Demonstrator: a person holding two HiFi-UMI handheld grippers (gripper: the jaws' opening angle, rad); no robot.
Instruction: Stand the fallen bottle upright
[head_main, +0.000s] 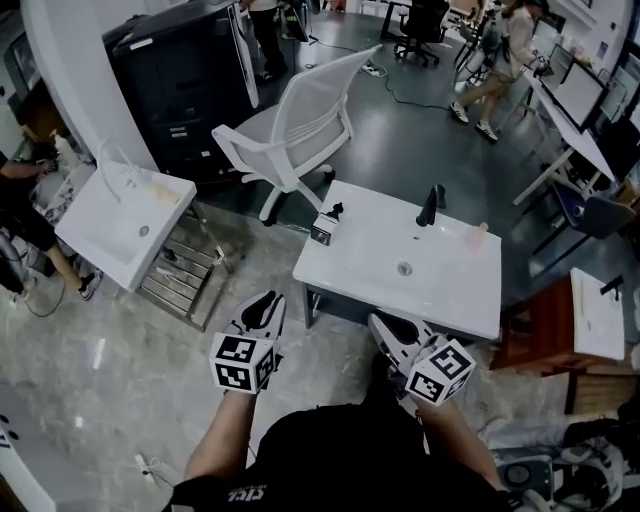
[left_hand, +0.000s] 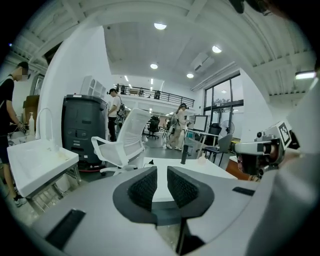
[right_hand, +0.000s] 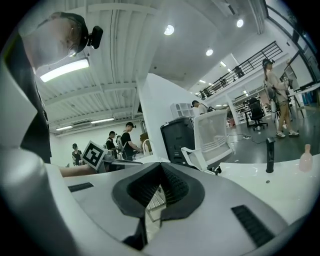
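On the white basin top (head_main: 350, 268), toward its far right corner and right of the black tap (head_main: 431, 205), sits the small pink bottle (head_main: 477, 234); its pose is too small to judge. Left gripper (head_main: 262, 305) and right gripper (head_main: 390, 328) hover short of the near edge, well apart from the bottle. Both have their jaws drawn together and hold nothing.
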